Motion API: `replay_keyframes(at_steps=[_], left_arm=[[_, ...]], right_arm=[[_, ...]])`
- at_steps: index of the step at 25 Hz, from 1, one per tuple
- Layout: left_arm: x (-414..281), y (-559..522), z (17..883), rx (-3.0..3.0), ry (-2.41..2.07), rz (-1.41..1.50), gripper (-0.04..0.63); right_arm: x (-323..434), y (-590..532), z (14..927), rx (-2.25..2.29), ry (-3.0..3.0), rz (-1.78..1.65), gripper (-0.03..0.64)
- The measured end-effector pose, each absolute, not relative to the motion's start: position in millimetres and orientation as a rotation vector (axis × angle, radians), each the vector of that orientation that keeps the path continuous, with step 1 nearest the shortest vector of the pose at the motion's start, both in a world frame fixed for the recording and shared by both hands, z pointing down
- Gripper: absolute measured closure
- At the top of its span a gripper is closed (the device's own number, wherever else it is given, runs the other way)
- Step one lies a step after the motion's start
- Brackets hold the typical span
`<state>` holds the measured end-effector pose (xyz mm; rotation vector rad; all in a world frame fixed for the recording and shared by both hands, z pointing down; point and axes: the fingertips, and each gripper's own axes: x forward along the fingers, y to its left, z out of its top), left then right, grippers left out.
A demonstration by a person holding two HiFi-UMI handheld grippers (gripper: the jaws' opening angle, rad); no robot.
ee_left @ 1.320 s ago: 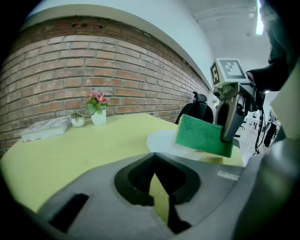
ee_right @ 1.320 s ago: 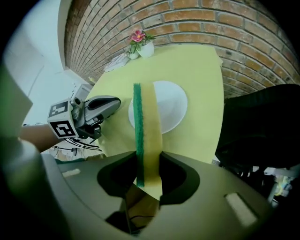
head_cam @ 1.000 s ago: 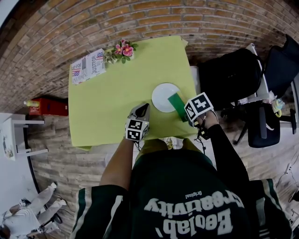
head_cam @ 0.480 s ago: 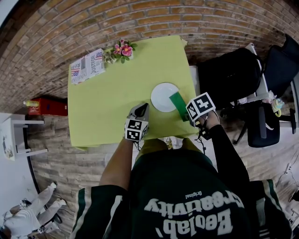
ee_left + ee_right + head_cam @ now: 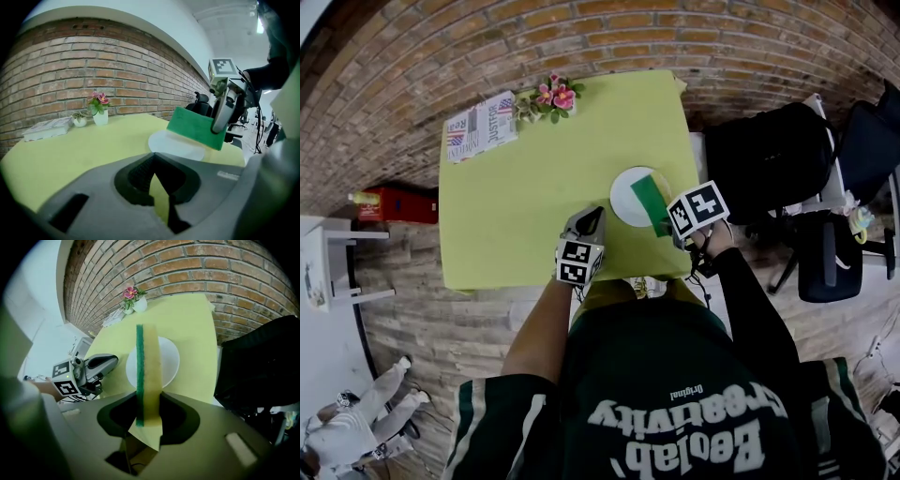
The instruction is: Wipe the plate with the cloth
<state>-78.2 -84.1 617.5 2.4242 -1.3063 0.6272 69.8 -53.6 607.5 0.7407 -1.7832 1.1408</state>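
Holding the soft, probably springy cloth [image 5: 150, 357] edge-on, pinched at its near end in the right tool [image 5: 149, 404] (left tool [image 5: 154, 171] closed, empty), with the slick, breakable plate [image 5: 171, 361] just ahead.

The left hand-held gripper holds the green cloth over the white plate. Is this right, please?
Not quite: it is the right hand-held gripper that holds the green cloth over the white plate. The right gripper view shows the cloth clamped between its jaws.

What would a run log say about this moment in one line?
right gripper: shut on cloth | cloth: held over plate, contact unclear | left gripper: shut, empty, beside plate
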Motion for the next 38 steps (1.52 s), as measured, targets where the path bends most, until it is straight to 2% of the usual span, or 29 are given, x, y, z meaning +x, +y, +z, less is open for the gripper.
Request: replay_keyframes(at_steps=[14,38], left_arm=[[-79,-84,623,2.438,-1.273,0.623,0.592],[-79,-83,618,2.439,-1.263,0.62,0.592]], right_arm=[[2,-63,623,0.584,-1.802,1.189,0.48],[55,-64,620,0.747,-1.753,1.275,0.48]])
